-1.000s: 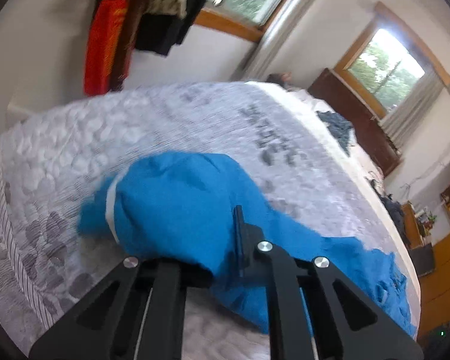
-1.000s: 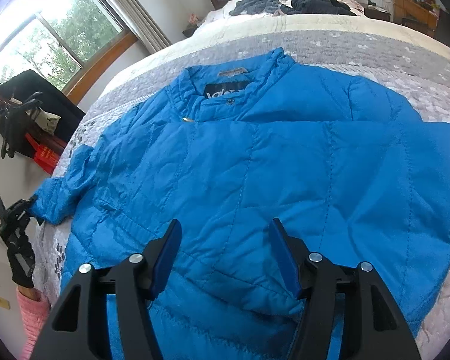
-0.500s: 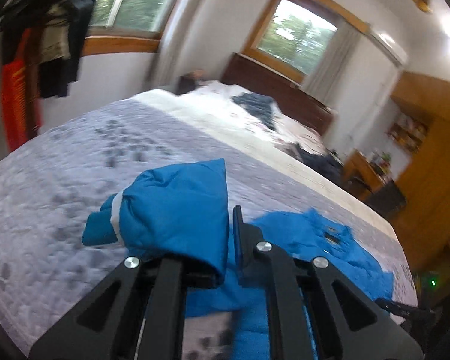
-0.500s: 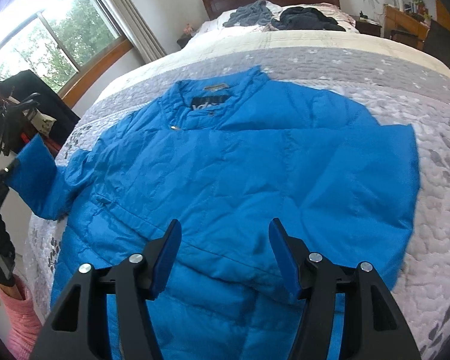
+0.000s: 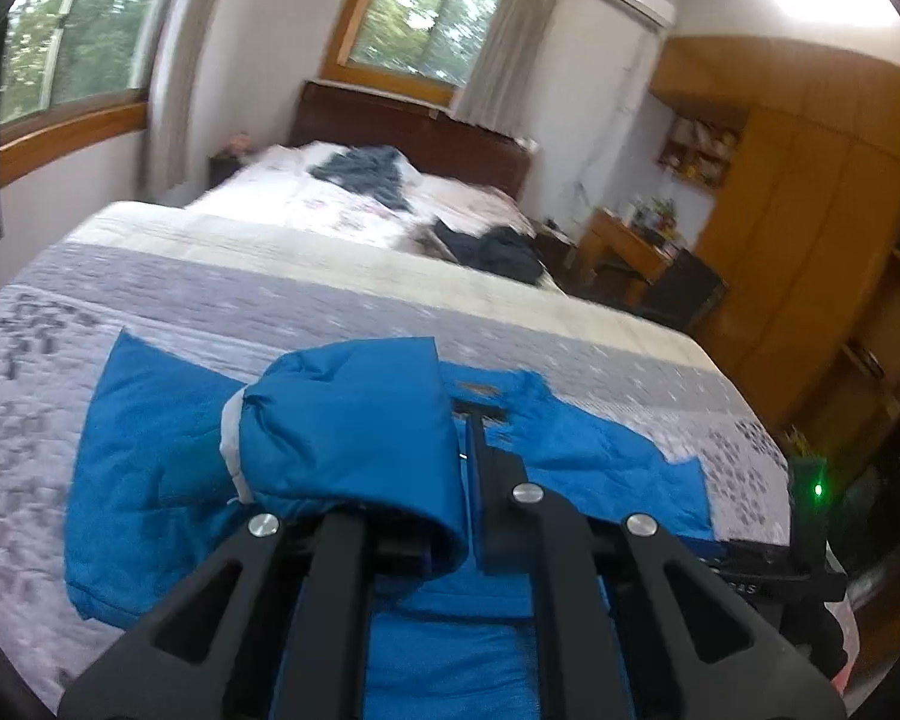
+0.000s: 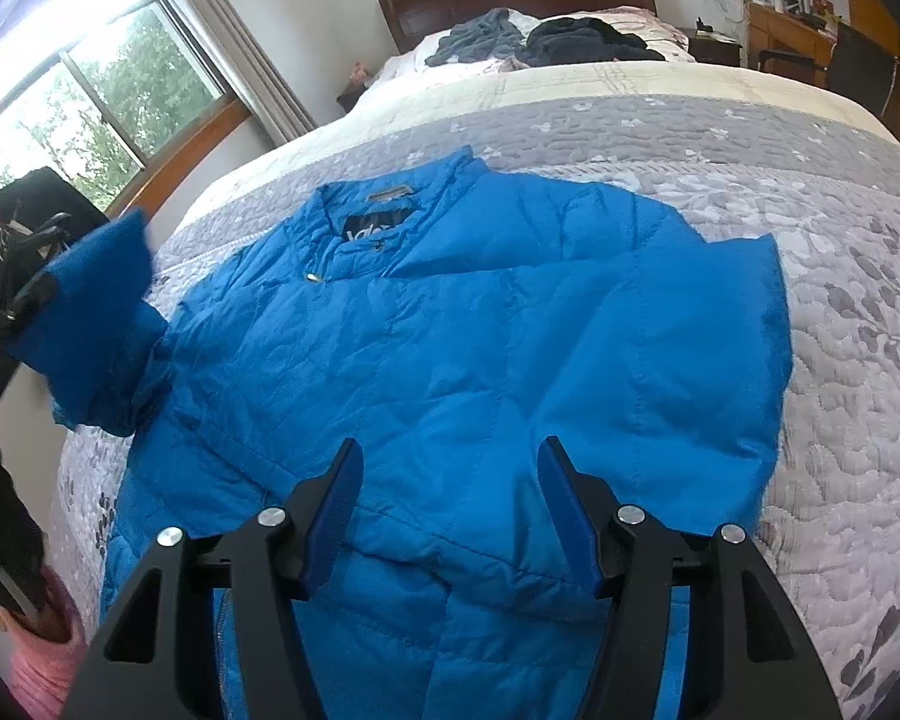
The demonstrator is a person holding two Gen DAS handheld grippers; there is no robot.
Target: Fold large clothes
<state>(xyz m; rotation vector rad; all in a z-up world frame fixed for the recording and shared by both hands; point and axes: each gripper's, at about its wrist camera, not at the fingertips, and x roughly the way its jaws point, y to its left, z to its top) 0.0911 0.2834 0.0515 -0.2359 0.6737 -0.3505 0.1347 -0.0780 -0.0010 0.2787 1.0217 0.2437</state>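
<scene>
Sleeve-fold step here: the left claw is clamped on the cuff of the sleeve, lifted off the bed. Next it probably needs carrying across the chest and laying down flat. The jacket lies face up on the bed, collar toward the headboard, long axis collar-to-hem. The right claw hovers over the hem, fingers apart, empty.

jacket — bright blue | quilt — grey, seemingly leaf-printed
</scene>
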